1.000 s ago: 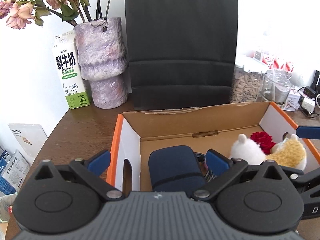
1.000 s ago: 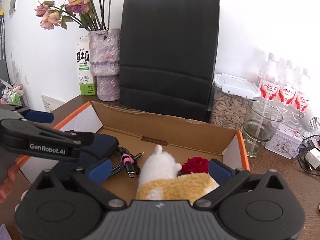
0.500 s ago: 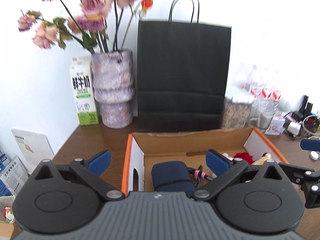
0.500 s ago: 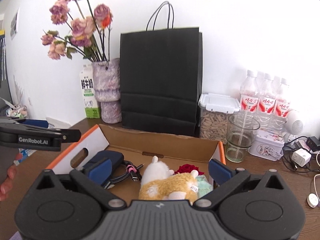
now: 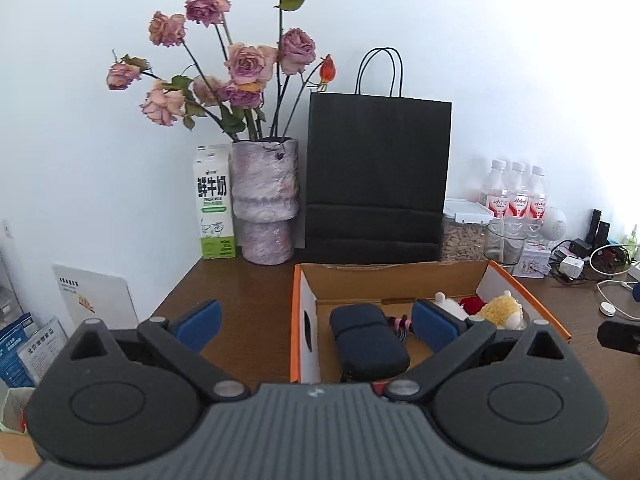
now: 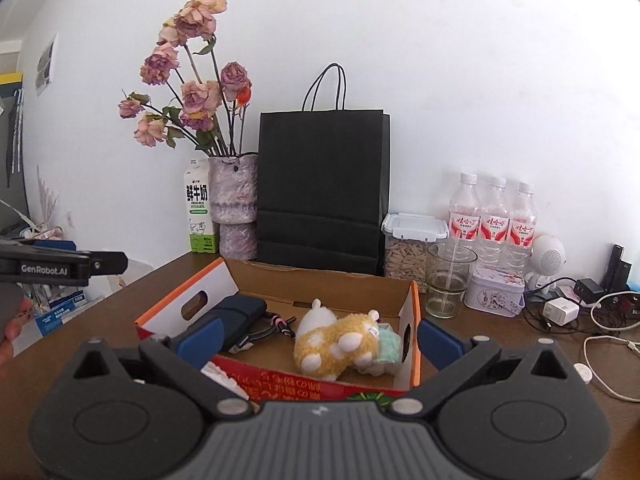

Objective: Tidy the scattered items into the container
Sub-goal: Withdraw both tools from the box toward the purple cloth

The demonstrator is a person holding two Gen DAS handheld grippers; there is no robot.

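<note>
Both grippers wide open, holding nothing.
L gripper (image 5: pixel 314 316) & R gripper (image 6: pixel 318 338) hang near the box (image 6: pixel 416 320); navy case (image 5: pixel 368 340), cable (image 6: pixel 276 324), plush (image 6: pixel 336 344) inside. Only R view shows green cloth (image 6: pixel 390 344).

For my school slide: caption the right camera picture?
Open right tool above cardboard box holding plush toy.

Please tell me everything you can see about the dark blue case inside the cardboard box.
The dark blue case looks like a soft fabric pouch with rounded corners and a band or seam across it. It lies flat and closed on the floor of the cardboard box, at the end with the handle cutout. A coiled cable lies against it. No hand-held gripper touches it.
</note>
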